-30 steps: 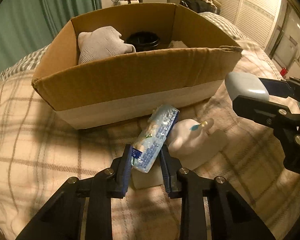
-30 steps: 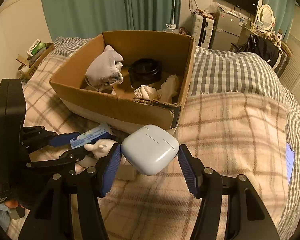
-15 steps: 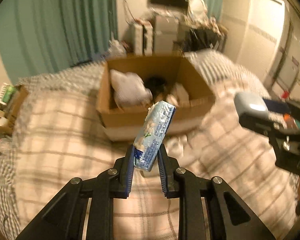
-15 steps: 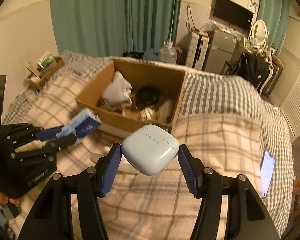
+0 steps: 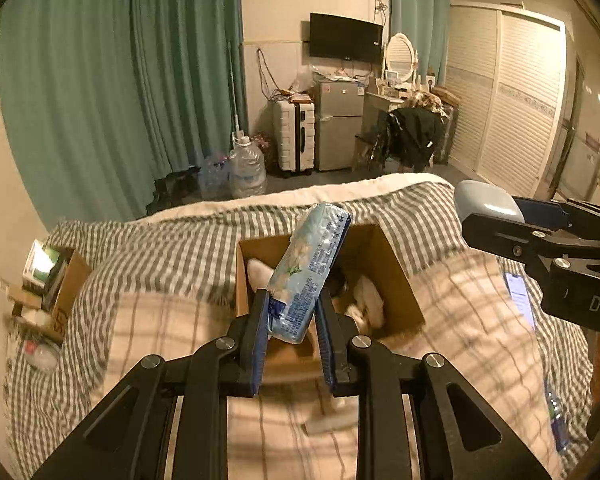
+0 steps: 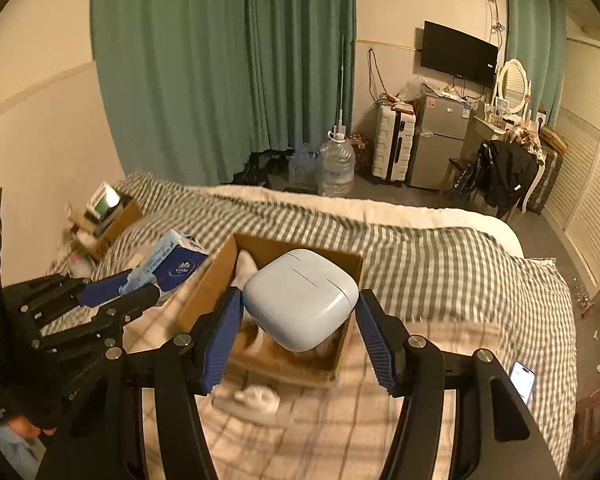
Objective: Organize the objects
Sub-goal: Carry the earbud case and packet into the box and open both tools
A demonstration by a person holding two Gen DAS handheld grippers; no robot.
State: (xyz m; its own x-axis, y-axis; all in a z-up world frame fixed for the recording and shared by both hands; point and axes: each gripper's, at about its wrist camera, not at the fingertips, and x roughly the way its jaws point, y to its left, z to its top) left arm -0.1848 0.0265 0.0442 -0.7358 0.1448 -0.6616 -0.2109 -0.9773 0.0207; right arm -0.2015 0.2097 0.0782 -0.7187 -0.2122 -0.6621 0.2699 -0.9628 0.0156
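Note:
My left gripper (image 5: 290, 322) is shut on a blue and white tissue pack (image 5: 308, 270), held high above the bed; the pack also shows in the right wrist view (image 6: 168, 262). My right gripper (image 6: 300, 322) is shut on a pale blue earbud case (image 6: 302, 298), which shows at the right in the left wrist view (image 5: 486, 202). The open cardboard box (image 5: 400, 276) sits on the bed below both, holding a grey cloth (image 5: 260, 272), a dark item and pale crumpled things. The box also shows in the right wrist view (image 6: 216, 280).
A white item (image 6: 258, 398) lies on the plaid blanket in front of the box. A phone (image 6: 522, 380) lies at the bed's right edge. A small box of clutter (image 5: 50, 284) sits left of the bed. Water jugs, suitcase and fridge stand on the floor beyond.
Both grippers have risen far above the bed with their loads. The box now looks small and lies below them; the room beyond has come into view.

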